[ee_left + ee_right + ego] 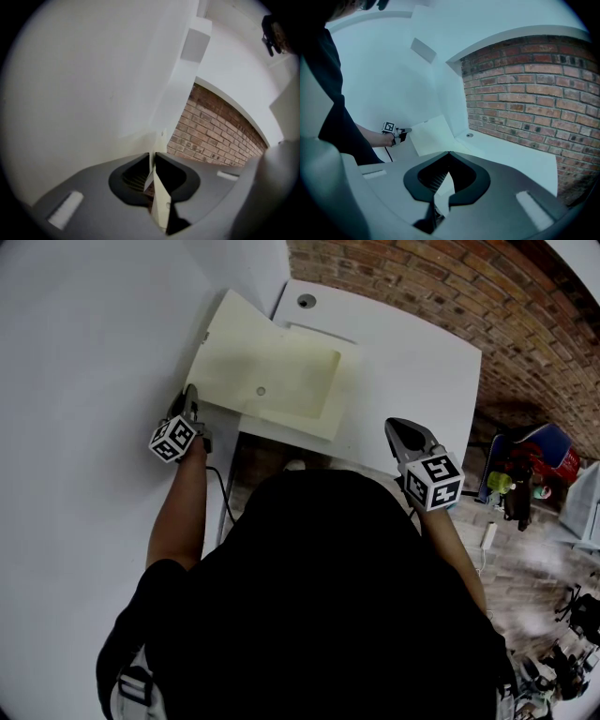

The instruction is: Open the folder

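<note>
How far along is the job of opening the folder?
Done: the left gripper is shut on the edge of the folder. In hand: that edge looks lifted off the desk, the folder only partly open. Left: swing it fully open. The right gripper is shut, empty, apart from the folder.

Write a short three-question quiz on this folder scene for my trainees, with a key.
1. True or false: the left claw is shut on the folder edge.
2. What is the wall beyond the table made of? A) brick B) tile C) glass
3. Fill in: the right claw holds ____.
Key: 1 true; 2 A; 3 nothing.
</note>
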A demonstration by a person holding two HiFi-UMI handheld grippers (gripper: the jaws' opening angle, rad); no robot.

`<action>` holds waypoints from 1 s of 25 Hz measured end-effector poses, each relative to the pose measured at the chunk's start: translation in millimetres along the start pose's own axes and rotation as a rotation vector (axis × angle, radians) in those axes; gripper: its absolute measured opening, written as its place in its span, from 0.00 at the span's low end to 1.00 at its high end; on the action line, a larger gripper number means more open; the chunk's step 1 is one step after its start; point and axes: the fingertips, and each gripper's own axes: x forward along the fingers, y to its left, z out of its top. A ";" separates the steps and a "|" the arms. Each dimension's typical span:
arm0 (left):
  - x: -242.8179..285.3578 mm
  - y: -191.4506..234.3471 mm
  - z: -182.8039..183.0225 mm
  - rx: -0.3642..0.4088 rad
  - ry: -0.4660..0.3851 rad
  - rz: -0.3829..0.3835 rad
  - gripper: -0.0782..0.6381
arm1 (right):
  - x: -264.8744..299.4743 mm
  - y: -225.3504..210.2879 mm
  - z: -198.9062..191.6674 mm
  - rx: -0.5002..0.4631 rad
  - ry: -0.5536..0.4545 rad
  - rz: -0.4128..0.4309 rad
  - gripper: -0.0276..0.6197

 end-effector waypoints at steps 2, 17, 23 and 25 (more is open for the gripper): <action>0.4 -5.8 6.7 0.013 -0.014 -0.012 0.15 | -0.3 -0.3 0.1 0.000 -0.001 0.000 0.04; 2.1 -63.4 63.3 0.054 -0.122 -0.140 0.15 | -1.8 0.7 5.4 0.006 -0.022 -0.001 0.04; -0.7 -84.9 82.9 0.057 -0.162 -0.187 0.15 | -5.0 5.1 9.6 -0.027 -0.031 0.007 0.04; -3.9 -94.4 92.4 0.077 -0.181 -0.201 0.14 | -8.8 2.1 13.4 -0.033 -0.042 -0.002 0.04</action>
